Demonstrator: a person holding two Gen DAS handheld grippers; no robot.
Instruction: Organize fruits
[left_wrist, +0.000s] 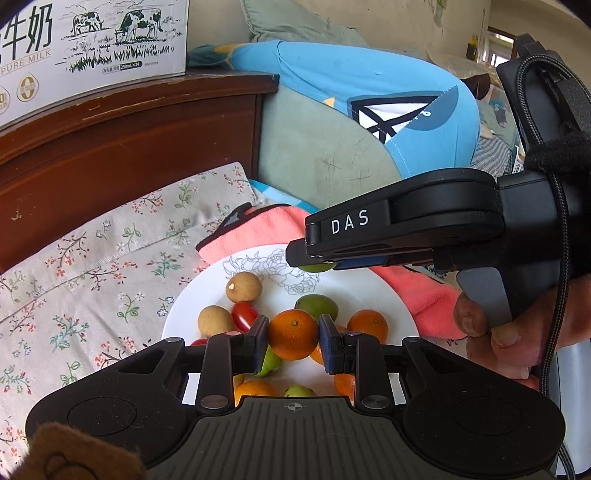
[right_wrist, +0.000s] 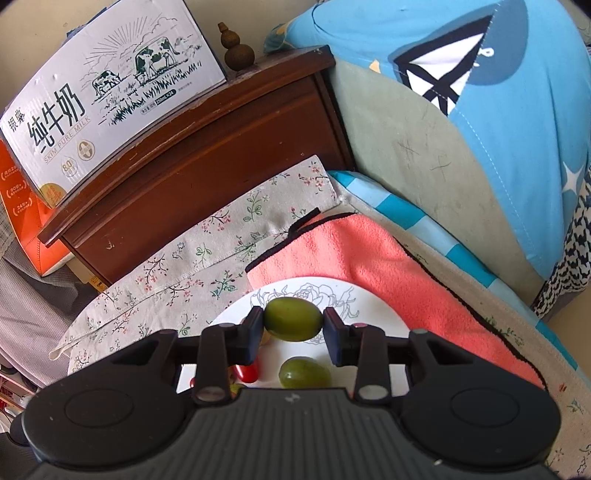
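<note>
A white plate (left_wrist: 354, 291) with a drawn flower pattern lies on a floral cloth and holds several small fruits. My left gripper (left_wrist: 293, 338) is shut on a small orange (left_wrist: 291, 332) just above the plate. Around it lie two tan round fruits (left_wrist: 243, 286), a red cherry tomato (left_wrist: 244, 314), a green fruit (left_wrist: 317, 304) and another orange (left_wrist: 367, 325). My right gripper (right_wrist: 293, 325) is shut on a green olive-like fruit (right_wrist: 293, 319) over the plate's (right_wrist: 373, 310) far part. The right gripper (left_wrist: 314, 258) also shows from the side in the left wrist view, held by a hand (left_wrist: 498, 332).
A pink towel (right_wrist: 369, 254) lies under the plate's far edge. A dark wooden headboard (right_wrist: 221, 147) carries a milk carton box (right_wrist: 110, 92). Green and blue cushions (right_wrist: 480, 110) stand at the right. Another green fruit (right_wrist: 304, 373) and a red tomato (right_wrist: 247, 371) lie under the right gripper.
</note>
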